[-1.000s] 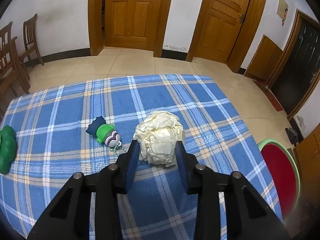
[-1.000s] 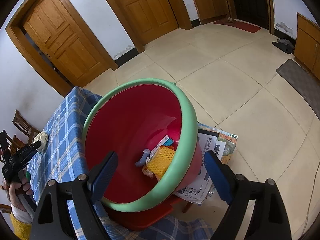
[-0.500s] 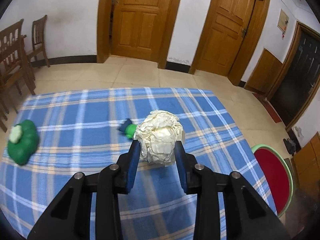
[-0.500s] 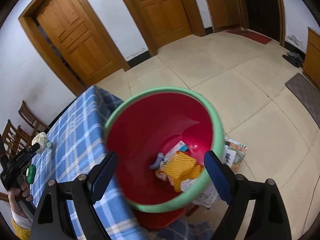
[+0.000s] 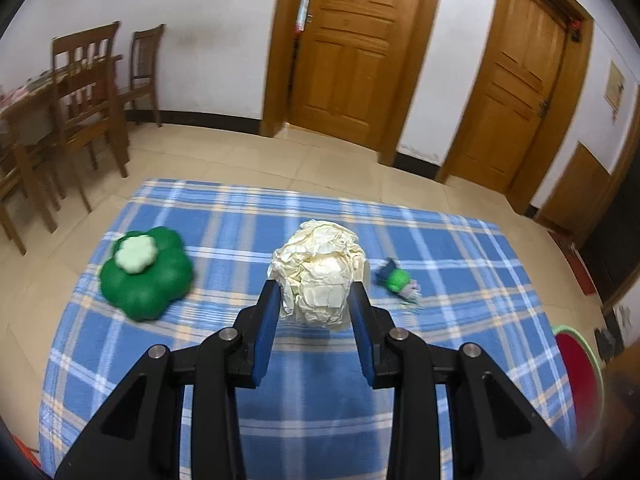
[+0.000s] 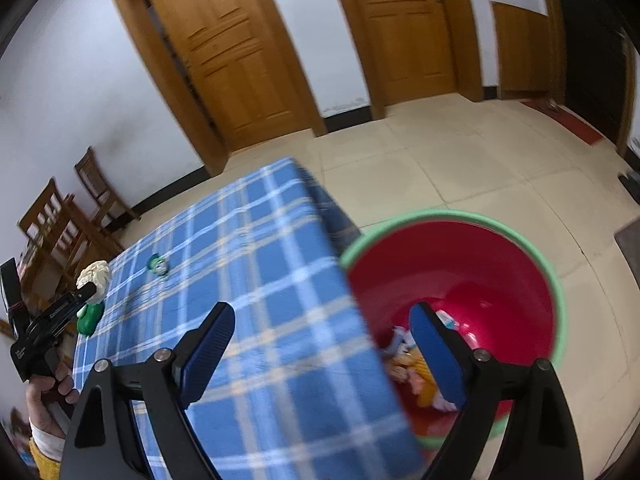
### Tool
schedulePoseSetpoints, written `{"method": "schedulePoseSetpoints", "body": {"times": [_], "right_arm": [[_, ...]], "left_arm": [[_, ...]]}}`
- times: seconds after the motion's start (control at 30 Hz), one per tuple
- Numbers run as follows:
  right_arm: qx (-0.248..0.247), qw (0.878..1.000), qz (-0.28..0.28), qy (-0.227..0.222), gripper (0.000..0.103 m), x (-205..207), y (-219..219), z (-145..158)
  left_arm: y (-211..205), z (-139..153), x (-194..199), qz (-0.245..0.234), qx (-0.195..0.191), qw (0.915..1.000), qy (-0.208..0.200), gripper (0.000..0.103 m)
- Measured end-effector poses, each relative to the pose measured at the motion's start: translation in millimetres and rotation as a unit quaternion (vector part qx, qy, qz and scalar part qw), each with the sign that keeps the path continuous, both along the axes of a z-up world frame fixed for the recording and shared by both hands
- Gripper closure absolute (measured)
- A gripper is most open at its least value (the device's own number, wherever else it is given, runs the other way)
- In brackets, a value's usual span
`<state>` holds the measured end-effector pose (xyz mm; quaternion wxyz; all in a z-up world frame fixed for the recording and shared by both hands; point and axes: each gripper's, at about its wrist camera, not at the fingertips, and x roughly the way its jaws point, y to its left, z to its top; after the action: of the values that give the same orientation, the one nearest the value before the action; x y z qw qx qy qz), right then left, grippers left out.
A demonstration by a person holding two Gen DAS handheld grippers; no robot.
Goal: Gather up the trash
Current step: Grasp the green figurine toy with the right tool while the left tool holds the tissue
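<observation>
Since the earlier frame our left gripper (image 5: 316, 294) has carried the crumpled paper ball (image 5: 319, 270) clear of the blue plaid table (image 5: 224, 240); its blue-padded fingers (image 5: 267, 320) pinch the creased, cream wad. Our right gripper (image 6: 320, 340) now gapes wide, empty, the glossy red bin (image 6: 500, 264) with its green rim behind its right finger. No writing is legible.

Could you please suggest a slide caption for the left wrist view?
Left hand-held gripper holds a crumpled paper ball above the blue plaid tablecloth.
</observation>
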<state>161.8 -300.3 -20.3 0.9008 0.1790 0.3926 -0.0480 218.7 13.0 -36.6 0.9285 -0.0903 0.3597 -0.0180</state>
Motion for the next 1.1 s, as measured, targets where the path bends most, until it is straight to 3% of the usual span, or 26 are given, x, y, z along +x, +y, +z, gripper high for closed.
{"method": "schedulePoseSetpoints", "body": {"times": [0.37,0.9,1.1], "right_arm": [[-0.018,0.997,0.081,0.0,0.012,56,85,-11],[-0.071,0.981,0.181,-0.007,0.012,144,199,-33],[-0.084,0.978,0.191,-0.004,0.02,166,218,-42]], "left_arm": [[37,-19,-4,0.053,-0.015,0.9984,-0.012,0.068],[73,-23,-9,0.106,-0.028,0.9937,-0.02,0.068],[76,-27,-9,0.113,-0.034,0.9929,-0.015,0.068]]}}
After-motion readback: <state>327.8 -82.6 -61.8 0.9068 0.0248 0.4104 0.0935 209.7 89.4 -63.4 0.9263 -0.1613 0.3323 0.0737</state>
